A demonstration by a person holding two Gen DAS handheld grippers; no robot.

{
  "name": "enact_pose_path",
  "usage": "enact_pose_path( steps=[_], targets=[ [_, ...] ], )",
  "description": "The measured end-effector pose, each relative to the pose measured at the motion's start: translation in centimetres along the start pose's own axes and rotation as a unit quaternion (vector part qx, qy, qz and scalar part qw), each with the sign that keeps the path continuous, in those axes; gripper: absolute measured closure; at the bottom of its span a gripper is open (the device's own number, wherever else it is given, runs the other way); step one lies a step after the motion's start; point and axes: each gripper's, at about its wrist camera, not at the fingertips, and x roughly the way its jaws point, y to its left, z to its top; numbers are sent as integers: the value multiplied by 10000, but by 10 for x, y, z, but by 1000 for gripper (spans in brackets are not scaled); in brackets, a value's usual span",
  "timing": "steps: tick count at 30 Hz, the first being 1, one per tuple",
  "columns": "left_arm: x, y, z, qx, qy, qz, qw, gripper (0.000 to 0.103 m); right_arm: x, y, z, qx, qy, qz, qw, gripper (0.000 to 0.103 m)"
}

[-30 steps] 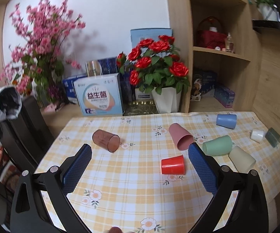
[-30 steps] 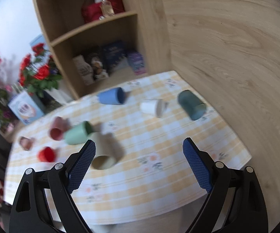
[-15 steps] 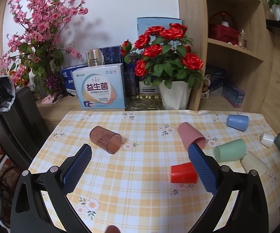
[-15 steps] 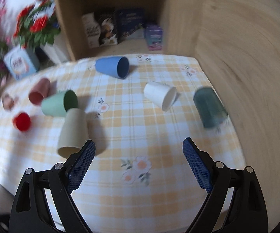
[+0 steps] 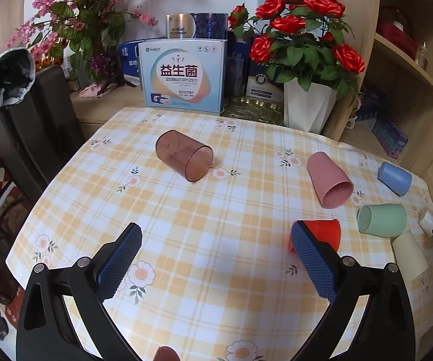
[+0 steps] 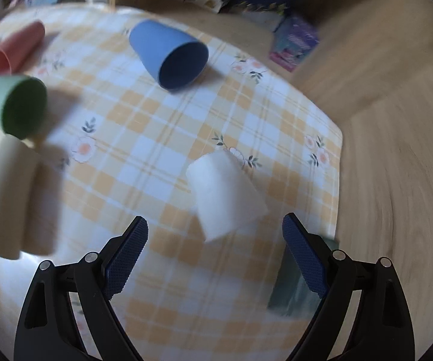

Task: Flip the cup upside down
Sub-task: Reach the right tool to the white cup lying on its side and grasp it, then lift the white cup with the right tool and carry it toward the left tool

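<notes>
Both grippers' jaws gape empty; right finger (image 6: 303, 258) half hides blurred dark-green cup (image 6: 291, 294)

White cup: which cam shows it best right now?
Right wrist. The white cup lies on its side, large and mid-frame just ahead of the open right gripper, though motion-blurred. In the left wrist view the same cup is only a tiny sliver at the far right edge of the table.
</notes>
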Motion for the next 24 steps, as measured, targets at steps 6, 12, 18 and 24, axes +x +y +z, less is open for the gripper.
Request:
enact_pose_path(
  steps=[6, 12, 18, 24],
  targets=[
    [1, -6, 4, 22, -101, 109, 9999, 6, 29, 1, 20, -301, 459, -59, 9985, 26],
    [-1, -14, 8, 97, -187, 49, 9998, 6, 56, -2, 29, -245, 901, 90, 9956, 28],
    [3, -10, 8, -11, -84, 8, 10000, 6, 60, -21, 20, 621, 1157, 471, 9902, 47],
    [1, -11, 3, -10, -51, -179, 9998, 6, 32, -23, 3, 1626, 900, 810, 9792, 48]
  ],
)
